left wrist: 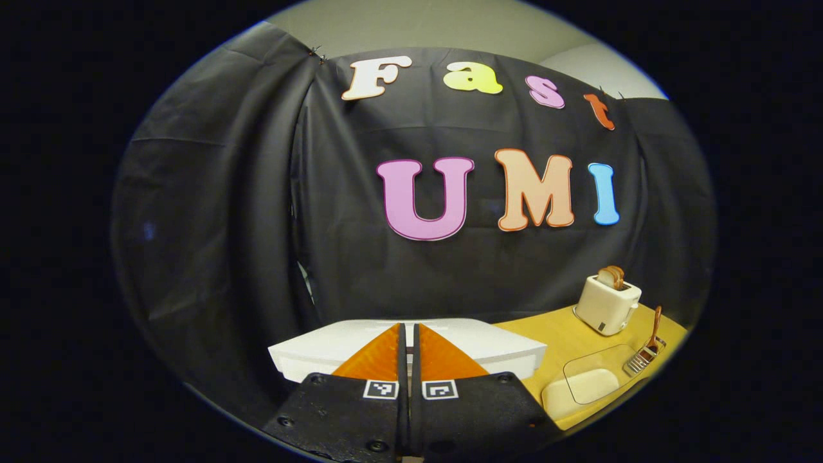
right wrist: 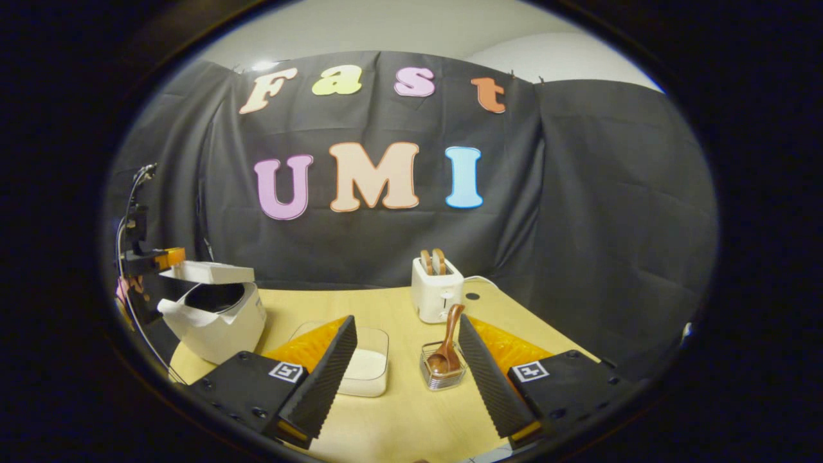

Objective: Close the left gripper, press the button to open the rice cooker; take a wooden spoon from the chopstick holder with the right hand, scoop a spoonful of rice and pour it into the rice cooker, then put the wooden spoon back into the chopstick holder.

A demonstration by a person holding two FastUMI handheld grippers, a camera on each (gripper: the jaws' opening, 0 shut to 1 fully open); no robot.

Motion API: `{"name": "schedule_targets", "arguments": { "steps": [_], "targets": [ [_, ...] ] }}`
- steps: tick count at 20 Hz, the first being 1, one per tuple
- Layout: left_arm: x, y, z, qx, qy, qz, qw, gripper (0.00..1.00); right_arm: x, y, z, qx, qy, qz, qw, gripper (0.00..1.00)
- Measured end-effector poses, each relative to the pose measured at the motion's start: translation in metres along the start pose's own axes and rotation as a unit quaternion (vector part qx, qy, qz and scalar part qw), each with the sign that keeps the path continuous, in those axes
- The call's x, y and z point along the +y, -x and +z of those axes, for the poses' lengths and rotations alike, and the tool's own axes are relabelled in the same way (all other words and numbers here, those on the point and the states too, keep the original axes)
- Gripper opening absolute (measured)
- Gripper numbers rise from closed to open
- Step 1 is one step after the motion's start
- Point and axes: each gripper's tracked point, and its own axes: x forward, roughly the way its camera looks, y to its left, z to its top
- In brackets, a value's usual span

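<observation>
In the right gripper view the white rice cooker point(right wrist: 218, 321) stands at the table's left with its lid point(right wrist: 209, 271) lifted and the dark inner pot showing. My left gripper point(right wrist: 154, 259) hovers at the lid's far left edge. In the left gripper view that gripper point(left wrist: 409, 331) is shut, fingers together just above the white lid point(left wrist: 501, 350). My right gripper point(right wrist: 405, 328) is open and holds nothing. Just ahead of it, the wooden spoon point(right wrist: 448, 347) stands in the wire chopstick holder point(right wrist: 442, 376). A clear container of rice point(right wrist: 366, 366) lies left of the holder.
A white toaster point(right wrist: 437, 290) with bread slices stands behind the holder, its cord trailing right. The yellow table point(right wrist: 398, 418) ends near the black cloth wall at the back and right. The left gripper view shows the toaster point(left wrist: 607, 301), spoon point(left wrist: 656, 328) and rice container point(left wrist: 588, 382) at right.
</observation>
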Motion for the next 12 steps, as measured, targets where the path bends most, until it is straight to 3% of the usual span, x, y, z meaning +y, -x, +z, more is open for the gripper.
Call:
{"name": "schedule_targets", "arguments": {
  "steps": [4,9,11,12],
  "targets": [
    [0.001,-0.006,0.035,-0.027,-0.016,0.007,0.999,0.00,-0.018,-0.022,-0.009,0.007,0.017,0.011,1.000,0.99],
    [-0.028,0.004,0.070,-0.051,-0.051,-0.005,0.997,0.01,-0.044,-0.065,-0.021,0.024,0.044,0.029,0.998,1.00],
    [-0.040,0.014,0.079,-0.052,-0.058,-0.008,0.997,0.12,-0.053,-0.085,-0.028,0.032,0.048,0.041,0.997,0.99],
    [-0.048,0.020,0.082,-0.051,-0.056,-0.012,0.997,0.23,-0.054,-0.096,-0.033,0.037,0.049,0.048,0.997,0.97]
  ]
}}
